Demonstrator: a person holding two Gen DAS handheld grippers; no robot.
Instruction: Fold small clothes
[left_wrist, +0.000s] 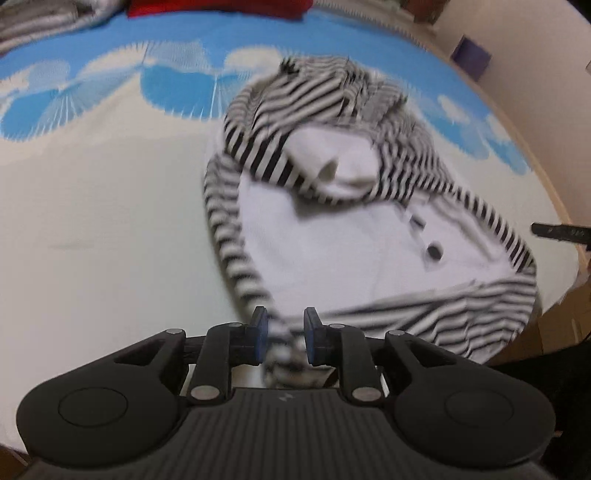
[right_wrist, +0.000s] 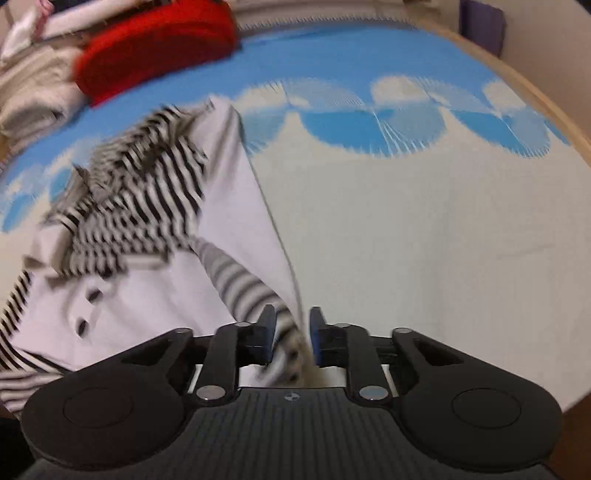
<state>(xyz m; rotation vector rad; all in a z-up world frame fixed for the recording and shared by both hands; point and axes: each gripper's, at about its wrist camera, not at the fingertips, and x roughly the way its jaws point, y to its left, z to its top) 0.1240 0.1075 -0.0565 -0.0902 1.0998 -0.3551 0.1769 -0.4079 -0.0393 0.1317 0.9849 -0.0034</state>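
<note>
Black-and-white stripes fill the middle of my left wrist view: the small striped garment (left_wrist: 332, 206) lies rumpled on the table (left_wrist: 103, 221), which wears a cream cloth with a blue cloud pattern along its far side. A white panel with dark buttons (left_wrist: 434, 252) faces up at centre right. Only this view shows a dark bar (left_wrist: 557, 232) poking in from the right edge. My left gripper (left_wrist: 285, 338) angles steeply down at the bottom centre, its blue-padded fingers (left_wrist: 261, 339) set narrow, with a striped fold between them; the blur keeps me from telling whether the pads press it.

In my right wrist view the same garment sits at the left, its white edge running down to the bottom centre. Only here do I get a red bundle (right_wrist: 155, 51) and pale folded clothes (right_wrist: 33, 96) in the upper left corner. My right gripper (right_wrist: 293, 338) also tilts steeply down, fingers (right_wrist: 269, 338) narrow, the striped hem lying in the gap; I cannot tell if it is pinched.
</note>
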